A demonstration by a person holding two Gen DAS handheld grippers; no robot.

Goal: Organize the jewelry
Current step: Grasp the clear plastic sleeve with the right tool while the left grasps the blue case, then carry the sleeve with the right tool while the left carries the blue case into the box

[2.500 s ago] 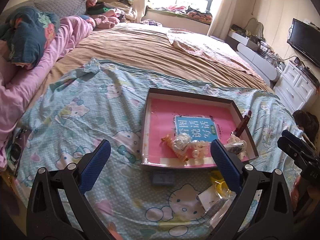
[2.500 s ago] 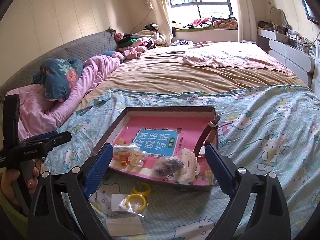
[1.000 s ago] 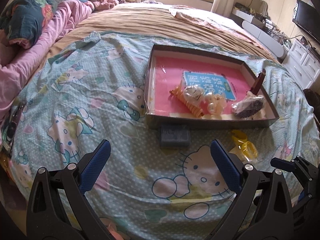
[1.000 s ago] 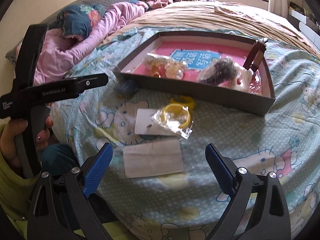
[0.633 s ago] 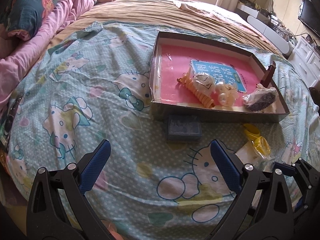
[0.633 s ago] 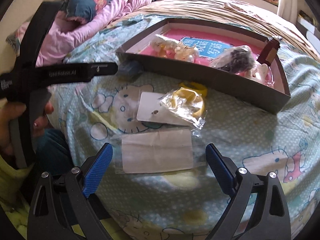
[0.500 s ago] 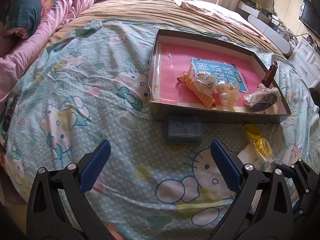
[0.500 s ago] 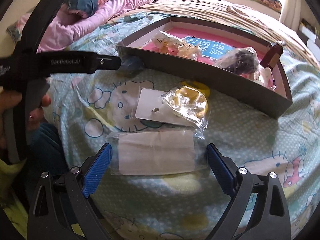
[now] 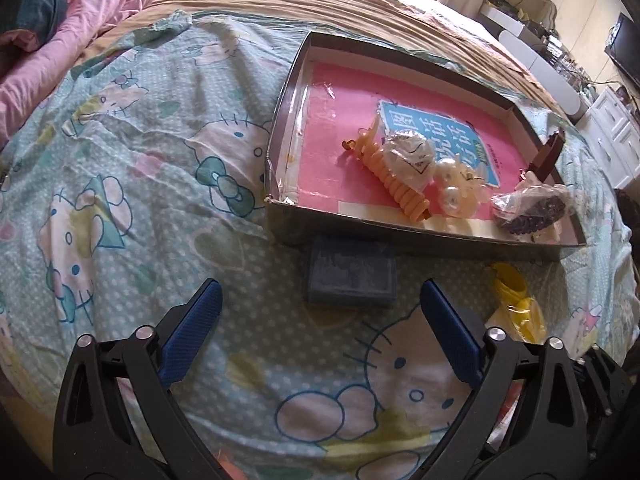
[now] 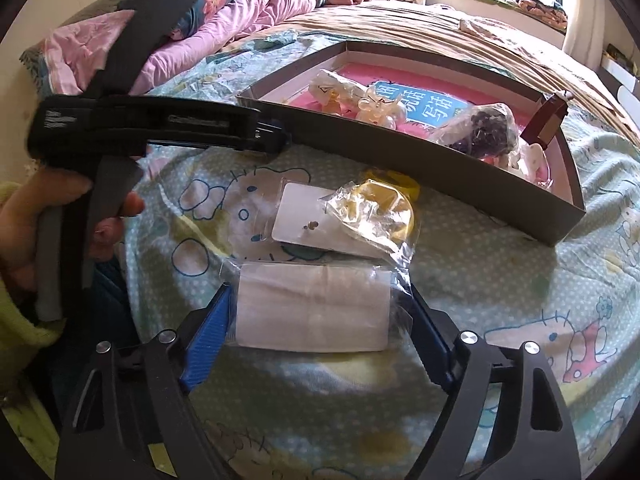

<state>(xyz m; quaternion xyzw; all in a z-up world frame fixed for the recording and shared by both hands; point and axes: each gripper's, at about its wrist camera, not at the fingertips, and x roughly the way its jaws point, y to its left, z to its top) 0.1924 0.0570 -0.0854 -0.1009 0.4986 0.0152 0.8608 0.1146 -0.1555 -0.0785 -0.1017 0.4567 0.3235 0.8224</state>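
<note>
Left wrist view: the left gripper hung over the cartoon-cat bedsheet, jaws closing on nothing; the small blue box lay ahead, touching the shallow tray of bagged jewelry; a dresser stood far right. Right wrist view: the right gripper was closing around a flat clear packet, pads at its ends; whether they gripped it, nobody could tell; pink bedding lay beyond.
</note>
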